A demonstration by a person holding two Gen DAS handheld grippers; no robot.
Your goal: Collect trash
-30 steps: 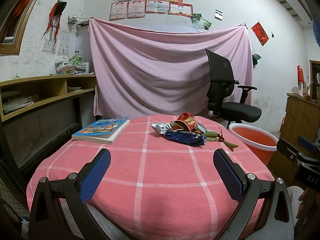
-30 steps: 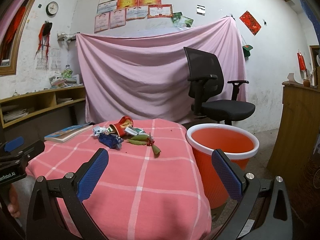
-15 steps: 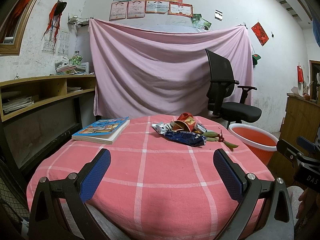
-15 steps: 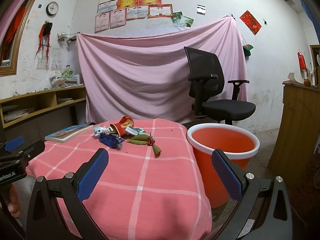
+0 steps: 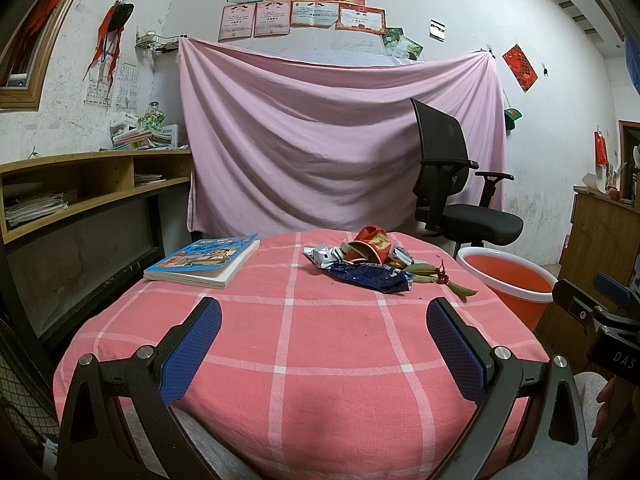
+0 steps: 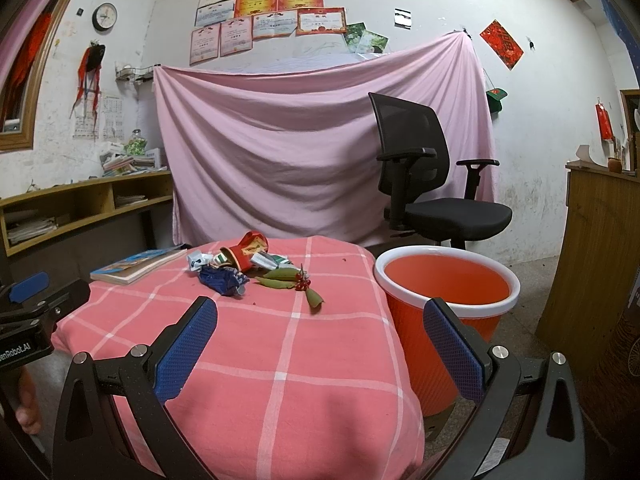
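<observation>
A heap of trash lies on the far part of the pink checked table [image 5: 320, 360]: a tipped red paper cup [image 5: 370, 244], a crumpled blue wrapper [image 5: 372, 276], silver wrappers [image 5: 320, 255] and green leaves with red berries [image 5: 440, 278]. In the right wrist view the same cup [image 6: 248, 254], blue wrapper [image 6: 222, 282] and leaves [image 6: 296, 280] show. An orange bin [image 6: 444, 300] with a white rim stands on the floor right of the table. My left gripper [image 5: 320, 344] hangs open over the near table edge. My right gripper [image 6: 320, 340] is open too, nearer the bin. Both hold nothing.
A blue picture book [image 5: 204, 260] lies at the table's left. A black office chair [image 5: 452, 200] stands behind the bin [image 5: 506, 280], before a pink hanging sheet. Wooden shelves [image 5: 80, 192] run along the left wall, a wooden cabinet [image 6: 600, 260] on the right.
</observation>
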